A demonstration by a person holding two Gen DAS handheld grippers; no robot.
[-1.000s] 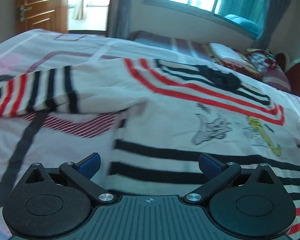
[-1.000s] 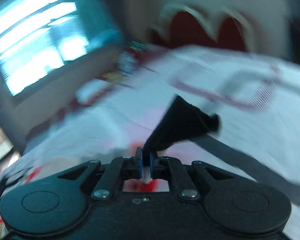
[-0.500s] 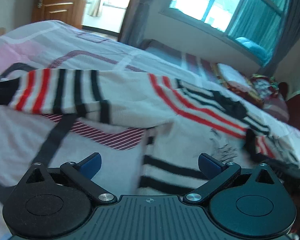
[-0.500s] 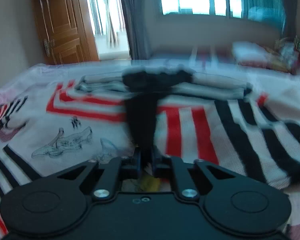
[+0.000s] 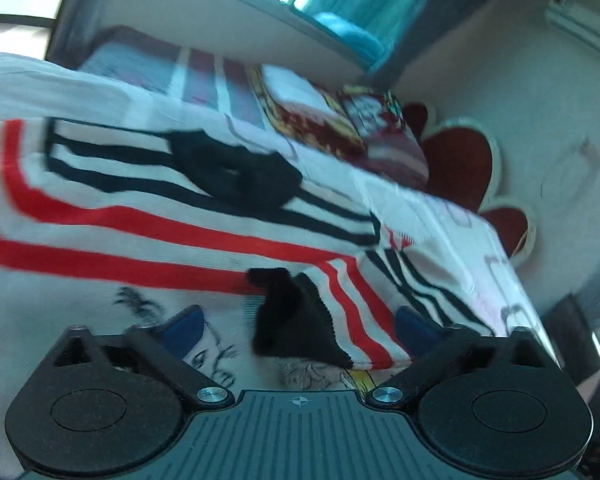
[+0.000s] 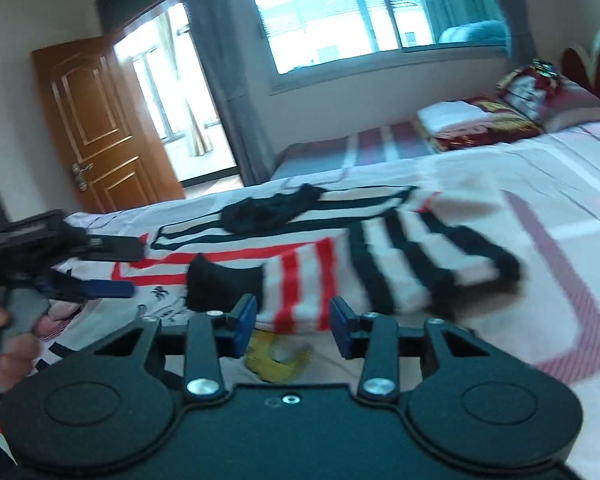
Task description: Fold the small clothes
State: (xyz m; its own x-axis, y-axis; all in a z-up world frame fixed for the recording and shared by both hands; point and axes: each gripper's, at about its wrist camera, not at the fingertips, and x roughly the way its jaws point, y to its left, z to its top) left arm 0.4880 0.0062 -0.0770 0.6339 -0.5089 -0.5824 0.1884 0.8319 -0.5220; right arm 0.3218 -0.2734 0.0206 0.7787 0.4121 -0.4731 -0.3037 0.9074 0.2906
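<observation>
Between the right gripper's (image 6: pixel 292 326) widening blue pads (image 6: pixel 244 322), nothing gripped; the sleeve (image 6: pixel 380 268) lies just ahead, folded across the sweater (image 6: pixel 260 240) on the bed (image 6: pixel 540 184). Left gripper (image 5: pixel 296 328) jaws apart, narrowing, cuff (image 5: pixel 296 328) loose between them.

Each gripper is black plastic with two round bumps at the back and shiny silver screws. The left gripper (image 5: pixel 300 330) has a ridged grey plate with a small cross mark. The right gripper (image 6: pixel 293 320) has blue pads (image 6: pixel 245 318) on its fingers. A bare hand (image 6: pixel 8 344) shows too.
</observation>
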